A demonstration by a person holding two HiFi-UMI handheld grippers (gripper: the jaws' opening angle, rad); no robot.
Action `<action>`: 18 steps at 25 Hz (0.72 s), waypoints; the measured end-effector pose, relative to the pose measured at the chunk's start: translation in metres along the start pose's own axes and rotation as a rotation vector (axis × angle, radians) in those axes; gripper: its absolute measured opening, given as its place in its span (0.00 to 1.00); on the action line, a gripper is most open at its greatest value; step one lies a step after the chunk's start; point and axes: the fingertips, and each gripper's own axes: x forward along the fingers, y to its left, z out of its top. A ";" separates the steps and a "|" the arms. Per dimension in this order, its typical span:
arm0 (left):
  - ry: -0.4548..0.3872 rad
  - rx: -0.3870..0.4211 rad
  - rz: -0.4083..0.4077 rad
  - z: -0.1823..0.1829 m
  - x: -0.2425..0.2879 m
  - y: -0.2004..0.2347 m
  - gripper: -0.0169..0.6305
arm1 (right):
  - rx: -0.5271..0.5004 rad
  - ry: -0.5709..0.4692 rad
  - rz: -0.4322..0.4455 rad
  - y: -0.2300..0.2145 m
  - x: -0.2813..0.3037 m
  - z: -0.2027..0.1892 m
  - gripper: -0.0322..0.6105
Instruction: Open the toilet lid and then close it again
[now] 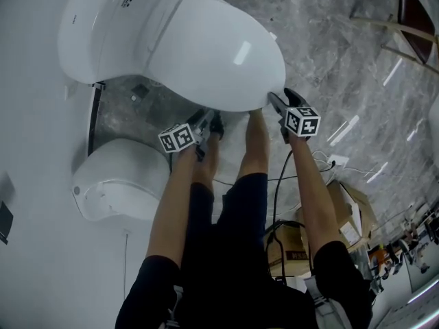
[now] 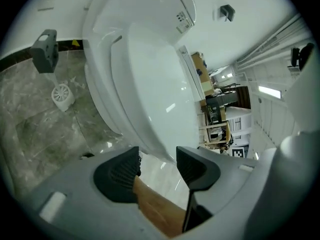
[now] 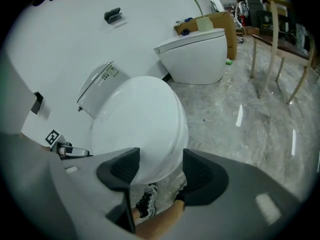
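The white toilet's lid (image 1: 206,53) lies down flat over the bowl, with the tank (image 1: 103,16) behind it. My left gripper (image 1: 211,120) hangs just below the lid's front edge on the left, open, with nothing between its pads. In the left gripper view the lid (image 2: 150,84) rises beyond the open left gripper (image 2: 157,165). At the lid's front right edge my right gripper (image 1: 281,99) stands open. In the right gripper view the lid's rounded front (image 3: 137,129) shows in the gap of the right gripper (image 3: 160,170), and the pads do not press on it.
The person's bare legs (image 1: 254,149) and a shoe (image 3: 145,204) are right in front of the bowl. A second toilet (image 1: 116,177) is beside the first. Cardboard boxes (image 1: 346,218) and a cable lie on the marble floor, a wooden chair (image 3: 280,44) further off.
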 end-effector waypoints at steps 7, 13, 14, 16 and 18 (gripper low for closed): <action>-0.038 -0.153 -0.122 -0.001 0.023 -0.020 0.36 | 0.188 -0.065 0.055 0.003 0.005 0.006 0.48; -0.083 -0.292 -0.094 -0.003 0.033 -0.027 0.37 | 0.206 -0.070 0.002 0.011 0.002 0.006 0.48; -0.087 -0.301 -0.091 -0.003 0.032 -0.027 0.37 | 0.200 -0.071 -0.006 0.012 0.001 0.005 0.46; -0.079 -0.302 -0.099 -0.004 0.031 -0.029 0.37 | 0.224 -0.082 -0.008 0.014 -0.001 0.006 0.45; -0.065 -0.305 -0.107 -0.005 0.031 -0.032 0.36 | 0.261 -0.089 -0.011 0.013 -0.003 0.007 0.45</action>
